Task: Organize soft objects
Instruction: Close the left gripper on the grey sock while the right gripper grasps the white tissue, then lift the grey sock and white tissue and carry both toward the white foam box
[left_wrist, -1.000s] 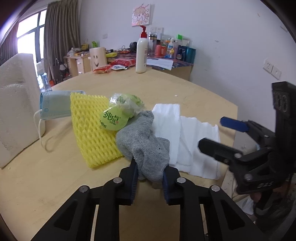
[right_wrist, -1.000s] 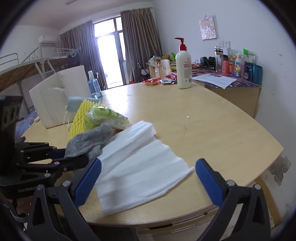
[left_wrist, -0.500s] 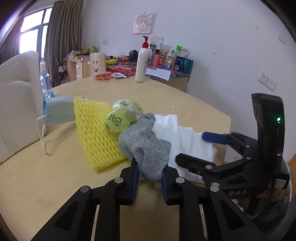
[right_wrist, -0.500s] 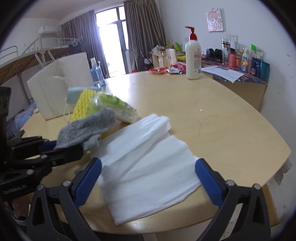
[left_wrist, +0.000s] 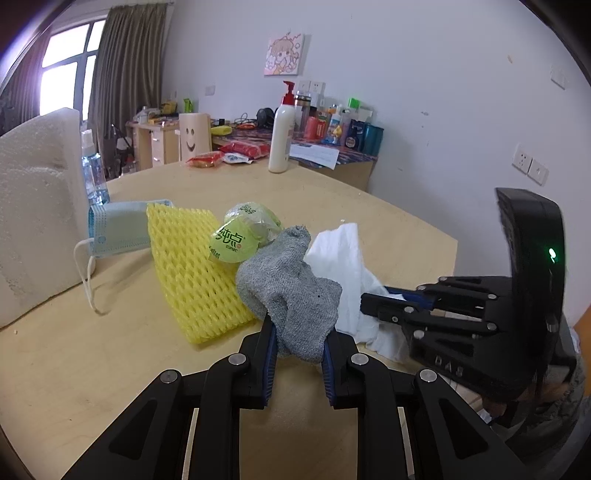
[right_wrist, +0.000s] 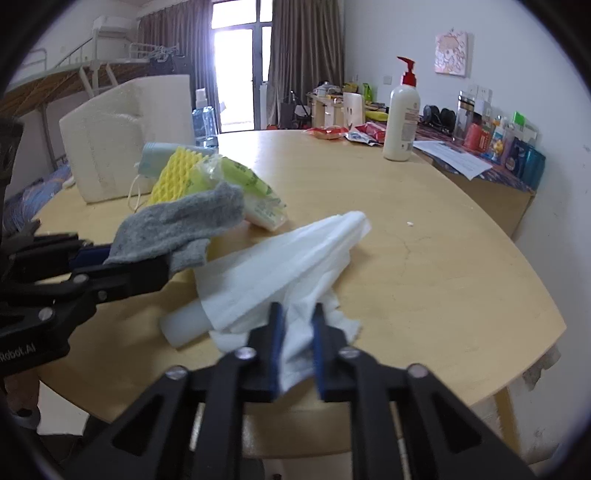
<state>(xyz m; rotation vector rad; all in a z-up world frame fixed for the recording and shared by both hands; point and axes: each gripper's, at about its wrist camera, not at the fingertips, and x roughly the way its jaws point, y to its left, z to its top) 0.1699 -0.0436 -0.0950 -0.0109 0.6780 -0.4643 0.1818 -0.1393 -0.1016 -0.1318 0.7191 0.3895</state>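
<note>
Right gripper (right_wrist: 297, 334): jaws just snapped shut from wide open, now pinching the near edge of the white tissue (right_wrist: 280, 266), bunched up where it lay flat a moment ago, far end on the surface (right_wrist: 443, 258). Left gripper (left_wrist: 298, 345): jaws still clamped on the grey sock (left_wrist: 291, 291), just beside the yellow foam net (left_wrist: 188, 266). Both soft things now in hand, probably ready for lifting and sorting.

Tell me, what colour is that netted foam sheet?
Bright yellow foam sheet, clearest in the left wrist view.
</note>
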